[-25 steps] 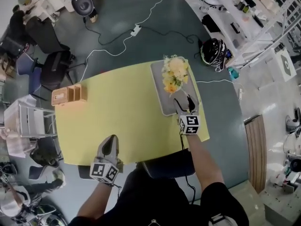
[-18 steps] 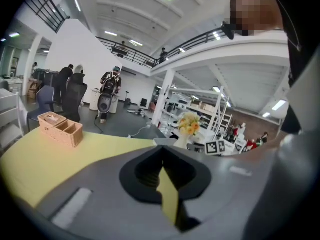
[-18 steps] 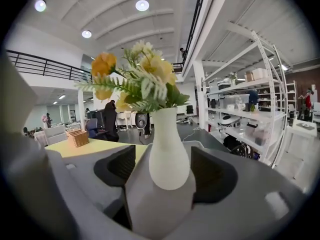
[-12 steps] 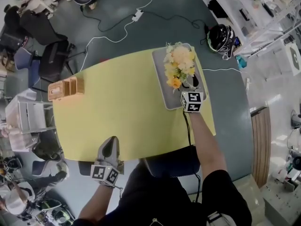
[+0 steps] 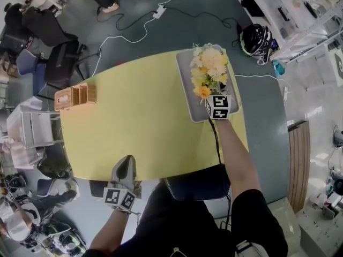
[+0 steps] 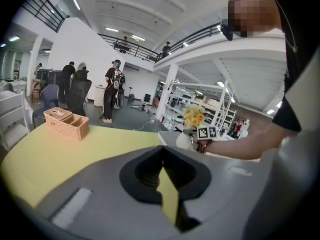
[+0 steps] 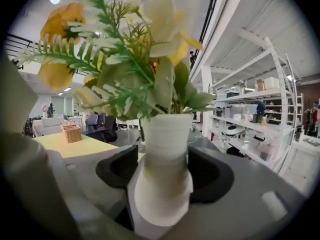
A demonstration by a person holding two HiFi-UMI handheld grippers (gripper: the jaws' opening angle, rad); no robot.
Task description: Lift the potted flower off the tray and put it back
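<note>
A white ribbed vase with yellow and cream flowers stands on the grey tray at the far right of the yellow table. My right gripper reaches in from the near side. Its jaws stand one on each side of the vase's neck, close to it, and I see no pad pressing on it. They have just been closing a little with the vase between them. My left gripper hovers at the table's near edge, shut and holding nothing. In the left gripper view the flowers show far off.
A wicker basket sits at the table's far left. A dark chair seat is tucked under the near edge. Cables and a helmet lie on the floor beyond the table, with shelving at the right.
My right gripper has moved forward along the tray until its jaws flank the vase. The left gripper stays at the near edge.
</note>
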